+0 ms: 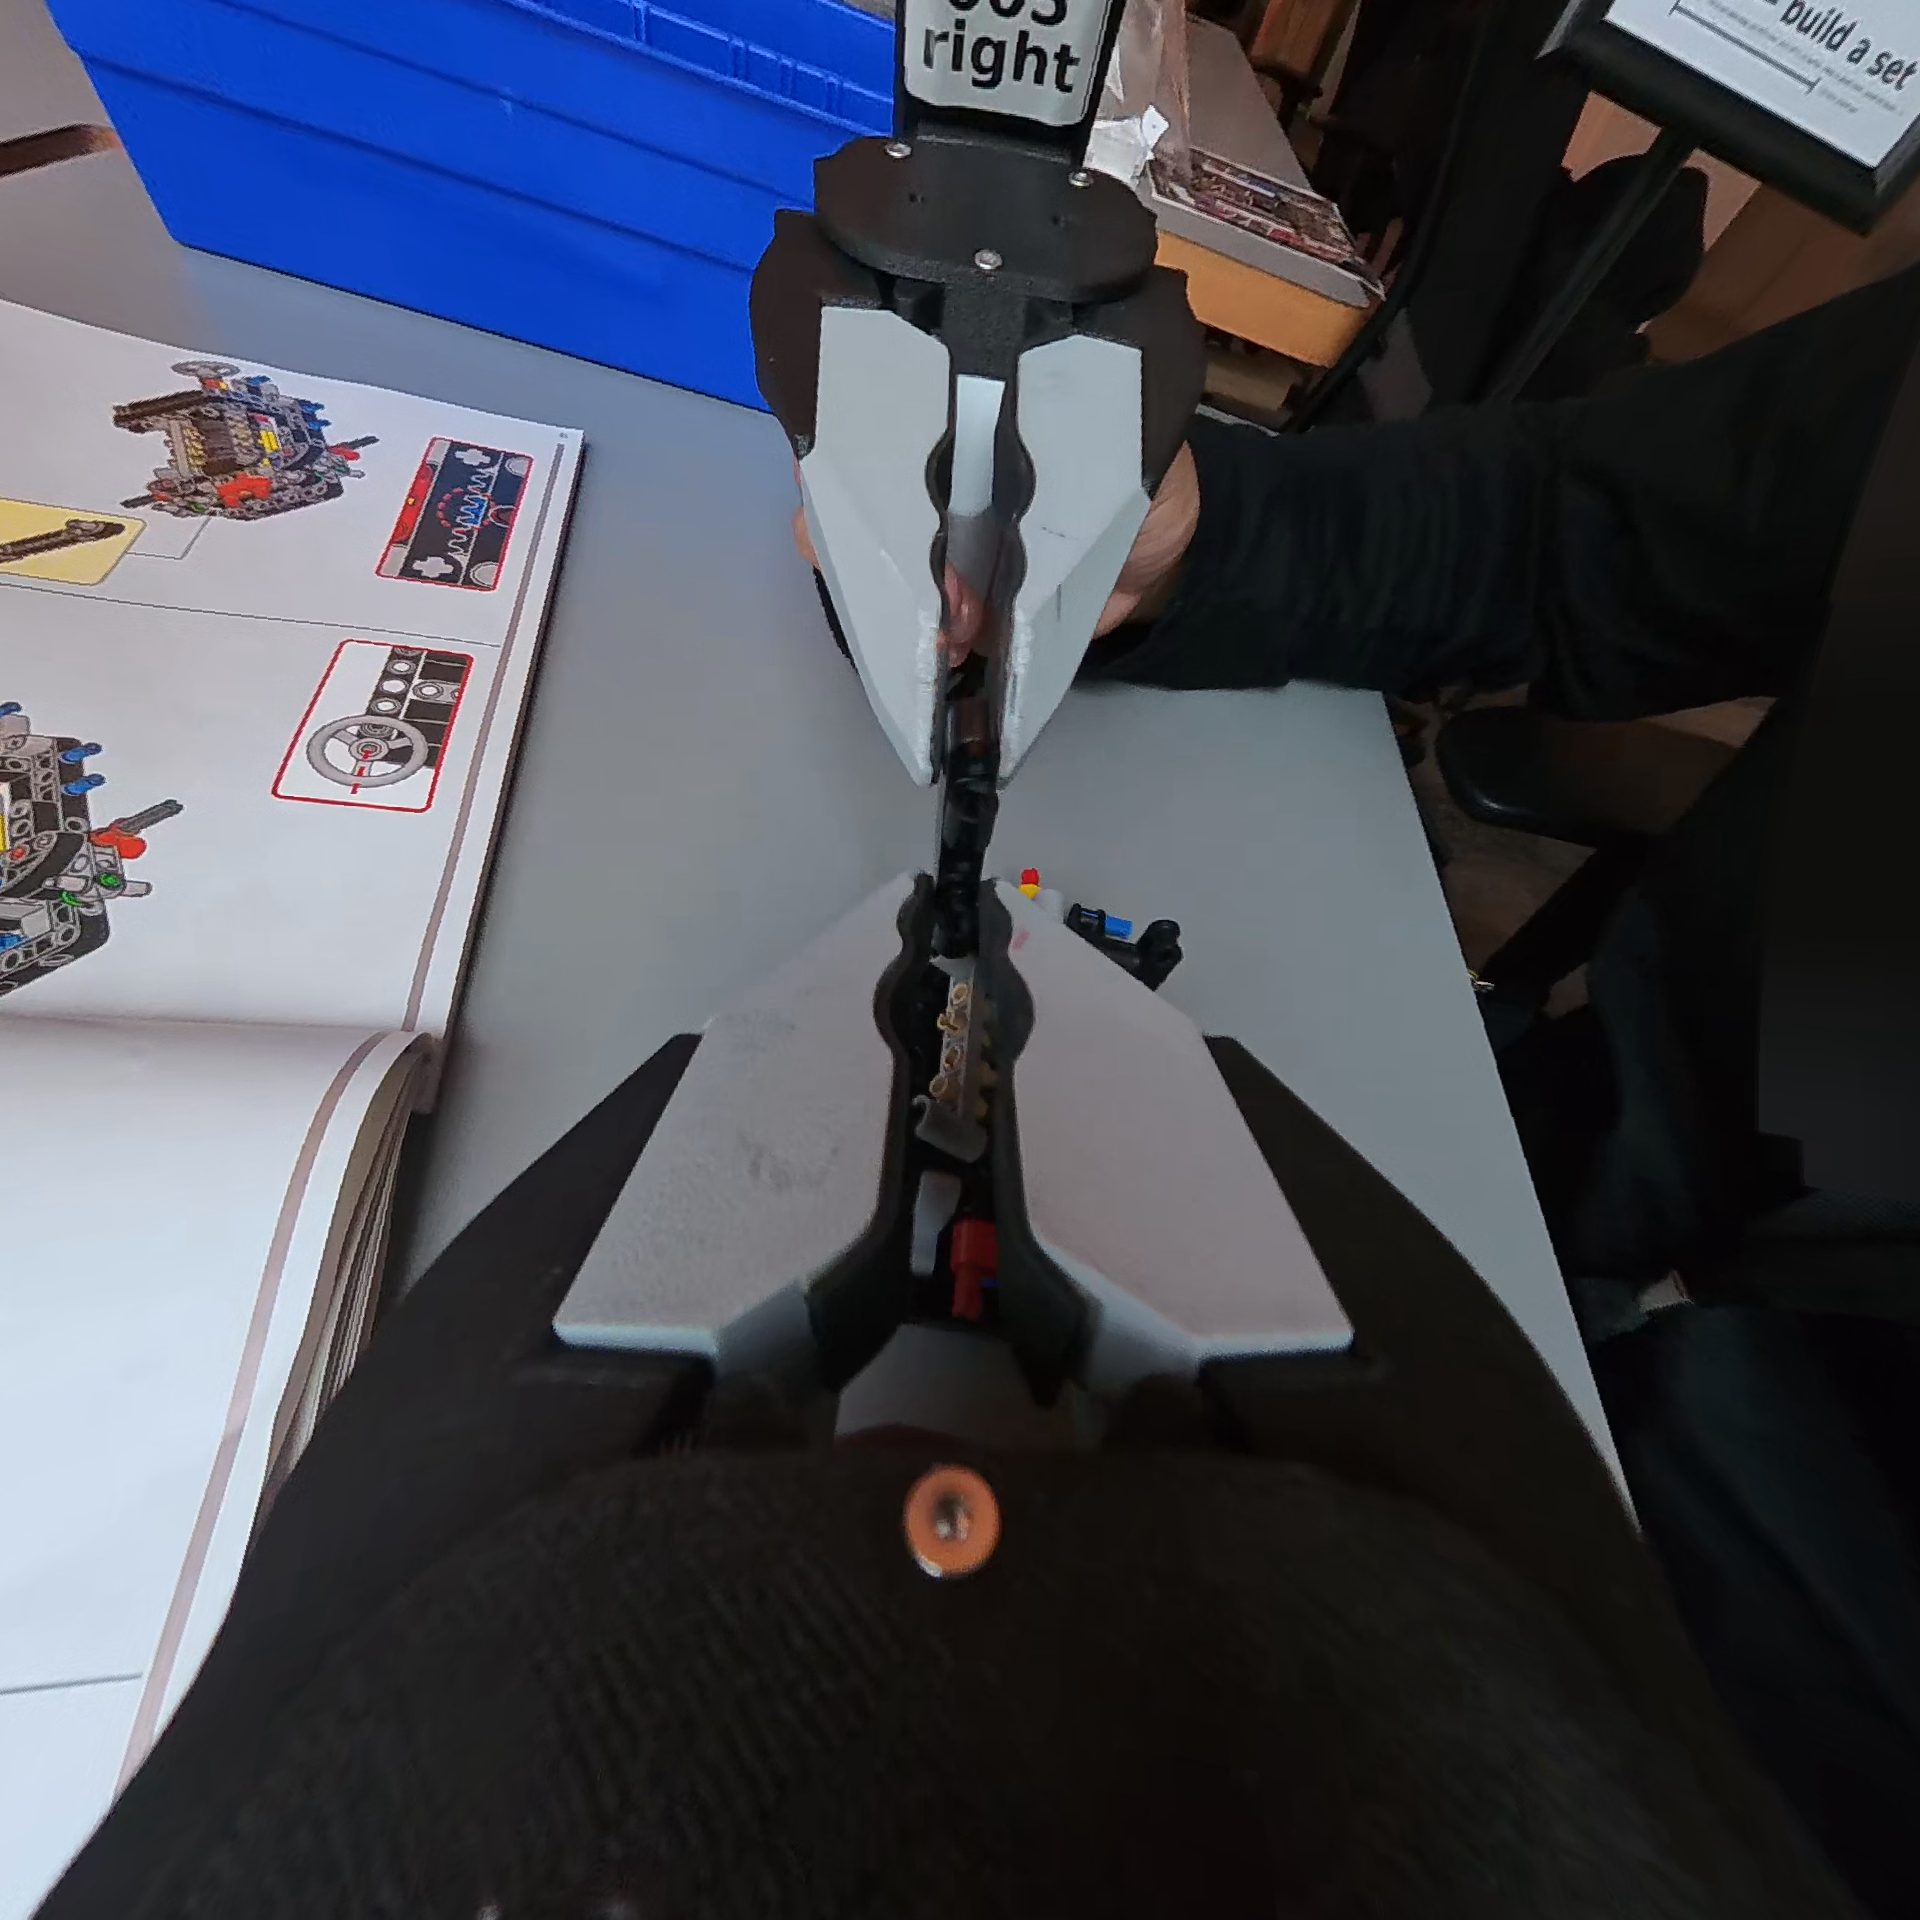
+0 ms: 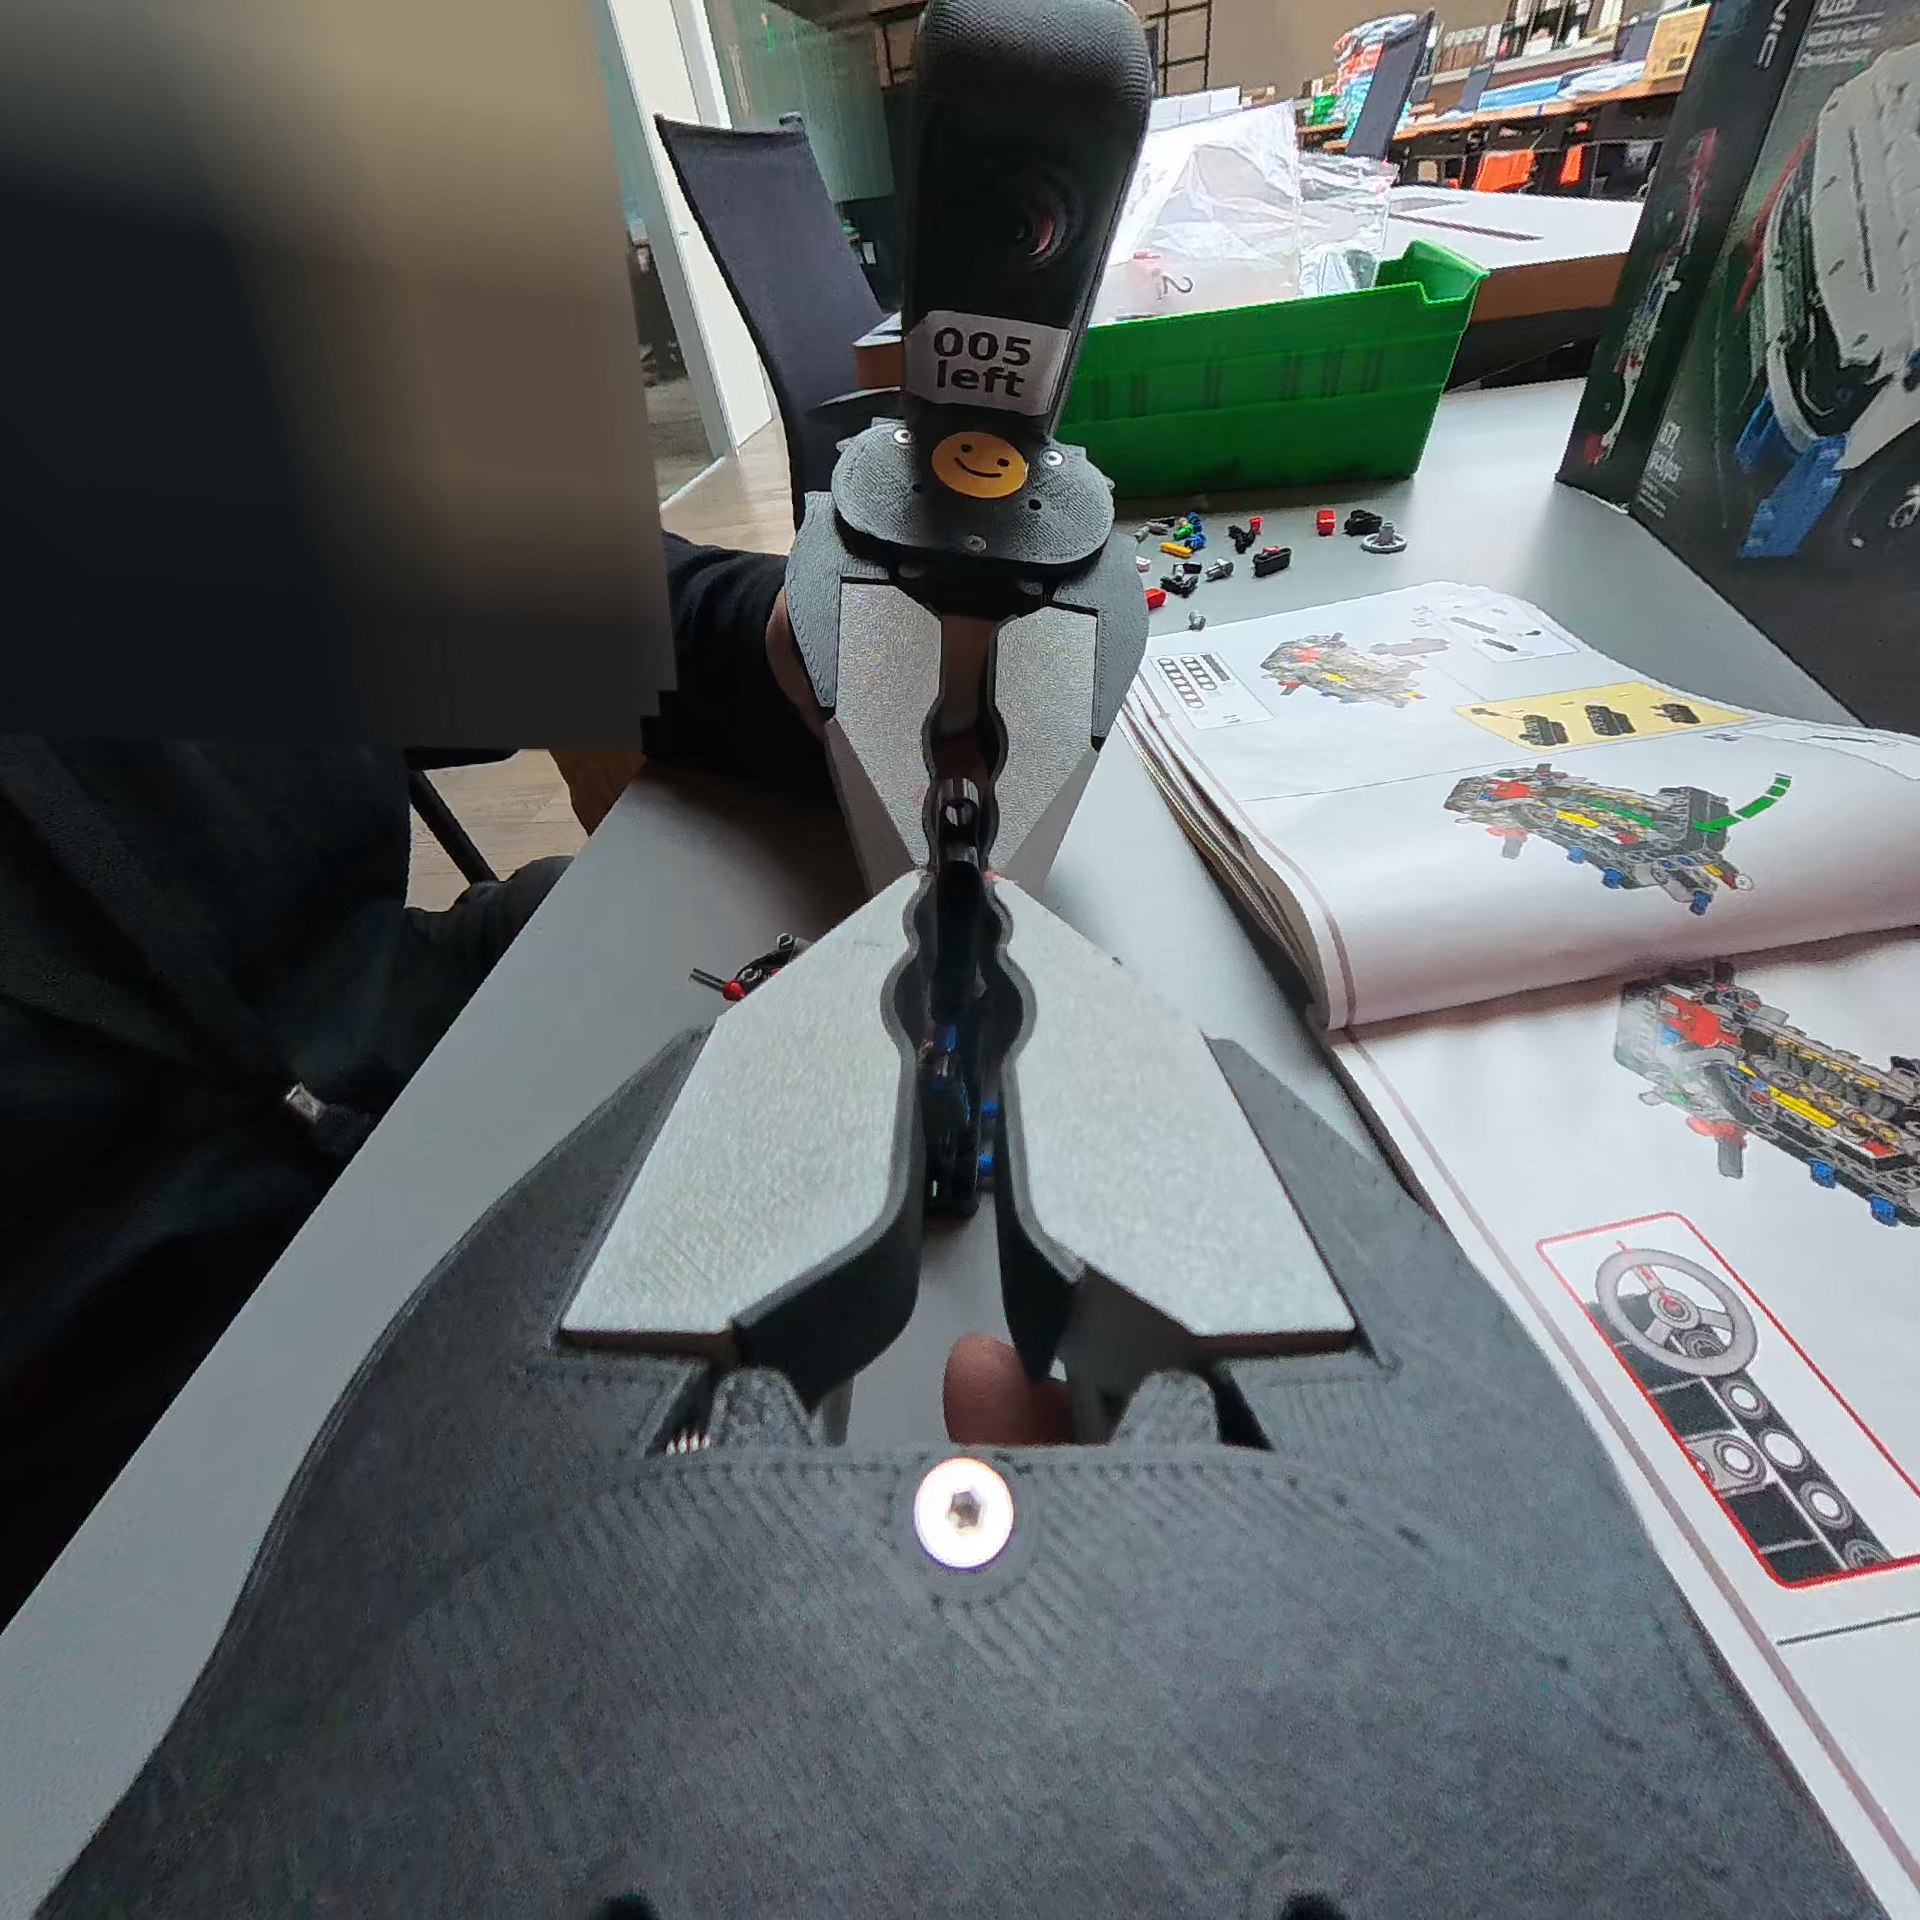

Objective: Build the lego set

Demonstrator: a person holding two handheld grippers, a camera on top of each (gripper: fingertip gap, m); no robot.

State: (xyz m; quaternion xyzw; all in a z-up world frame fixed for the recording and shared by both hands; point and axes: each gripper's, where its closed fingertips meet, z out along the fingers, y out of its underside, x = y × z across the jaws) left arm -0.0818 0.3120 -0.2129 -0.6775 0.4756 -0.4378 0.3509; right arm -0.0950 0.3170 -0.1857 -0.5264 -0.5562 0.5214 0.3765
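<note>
Now your left gripper [image 1: 956,904] and right gripper [image 2: 951,894] jaws narrow, both clamping black lego beam [image 1: 961,831] between tips; light, stiff, pin joints fragile — grip flat sides near ends

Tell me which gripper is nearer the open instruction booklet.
Left. The left gripper works right beside the instruction booklet; the right gripper faces it tip to tip, its body reaching away toward the table's far side.

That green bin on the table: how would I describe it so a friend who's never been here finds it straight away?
Start at the open instruction booklet on the grey table, then look past its far edge, beyond the loose scattered pieces. There stands the green bin, open-topped, with clear plastic bags behind it. It is the only bright green container in the right wrist view.
</note>
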